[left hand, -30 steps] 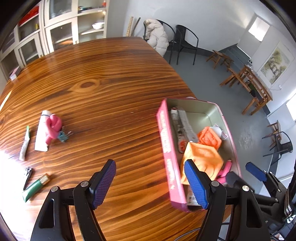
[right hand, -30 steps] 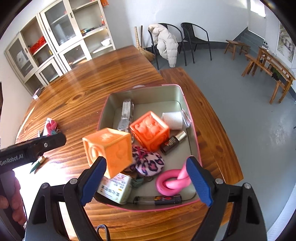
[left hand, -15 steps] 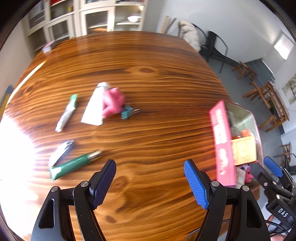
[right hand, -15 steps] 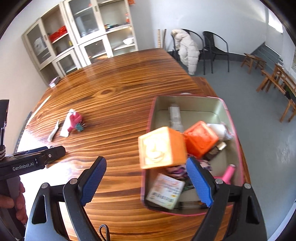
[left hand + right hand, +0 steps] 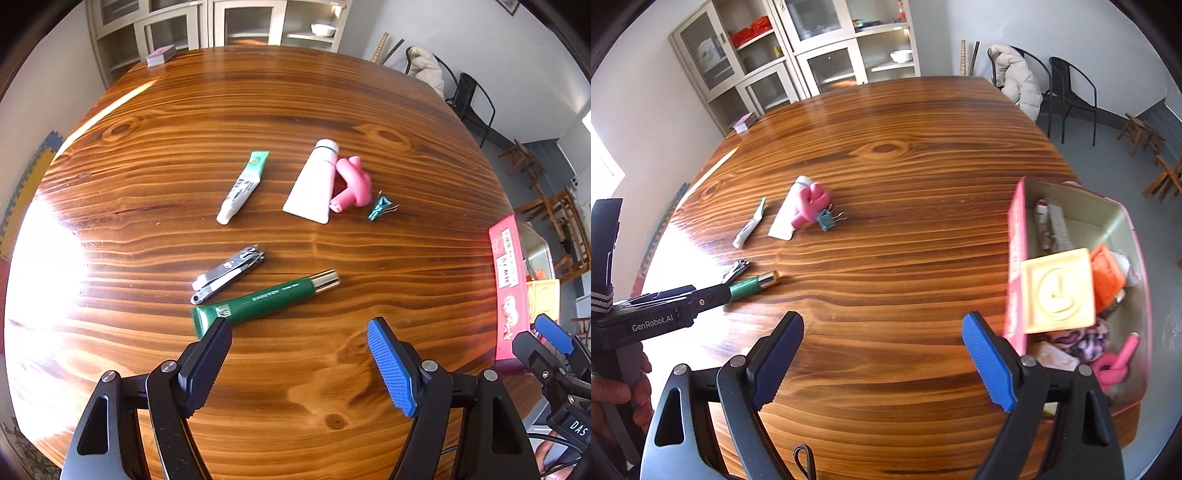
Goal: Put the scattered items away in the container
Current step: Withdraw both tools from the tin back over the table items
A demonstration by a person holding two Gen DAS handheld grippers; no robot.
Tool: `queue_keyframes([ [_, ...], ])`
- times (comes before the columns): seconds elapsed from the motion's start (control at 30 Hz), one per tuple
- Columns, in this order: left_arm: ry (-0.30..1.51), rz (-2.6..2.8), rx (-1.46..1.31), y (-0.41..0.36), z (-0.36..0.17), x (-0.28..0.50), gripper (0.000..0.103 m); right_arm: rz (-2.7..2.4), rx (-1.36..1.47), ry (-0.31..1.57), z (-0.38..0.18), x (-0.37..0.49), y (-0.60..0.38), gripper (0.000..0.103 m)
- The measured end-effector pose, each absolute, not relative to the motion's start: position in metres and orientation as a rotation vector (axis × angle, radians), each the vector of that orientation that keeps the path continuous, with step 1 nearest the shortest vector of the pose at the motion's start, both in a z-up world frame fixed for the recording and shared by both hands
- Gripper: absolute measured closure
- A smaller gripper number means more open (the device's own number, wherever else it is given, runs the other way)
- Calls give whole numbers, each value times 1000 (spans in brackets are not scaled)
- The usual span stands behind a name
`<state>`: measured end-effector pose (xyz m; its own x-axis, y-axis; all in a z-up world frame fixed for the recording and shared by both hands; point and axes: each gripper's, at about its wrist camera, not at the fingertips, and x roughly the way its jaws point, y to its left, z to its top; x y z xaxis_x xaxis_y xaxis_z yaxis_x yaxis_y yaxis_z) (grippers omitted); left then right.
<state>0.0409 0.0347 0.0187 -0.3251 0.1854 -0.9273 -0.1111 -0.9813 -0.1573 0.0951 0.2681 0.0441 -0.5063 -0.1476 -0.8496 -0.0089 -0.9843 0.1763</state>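
The left gripper [image 5: 709, 299] body is showing white lettering reading "GenRobot.AI". The right gripper [image 5: 554, 338] housing is displaying the white letters "DAS". Print on the green tube [image 5: 264, 301], small tube [image 5: 243, 186] and pink container [image 5: 508, 284] is appearing illegible.

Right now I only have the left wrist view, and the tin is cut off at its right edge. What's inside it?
Observer: In the right wrist view the tin holds a yellow cube on top of the pile, with an orange cube behind it.
Reviewer: Anything else in there?
Observer: A pink knotted toy lies in the near corner.
Reviewer: Is the right gripper carrying anything?
Observer: No. The right gripper is open, with only bare table between its fingers.
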Motion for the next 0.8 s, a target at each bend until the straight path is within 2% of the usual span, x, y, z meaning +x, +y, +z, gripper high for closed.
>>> queue_keyframes([
  [0.57,-72,2334,-1733,1,-2,4,25,-2642,1656,-299,22,89,237,12],
  [0.8,-92,2349,-1769,-29,-11,-4,25,-2582,1647,-251,15,70,203,12],
])
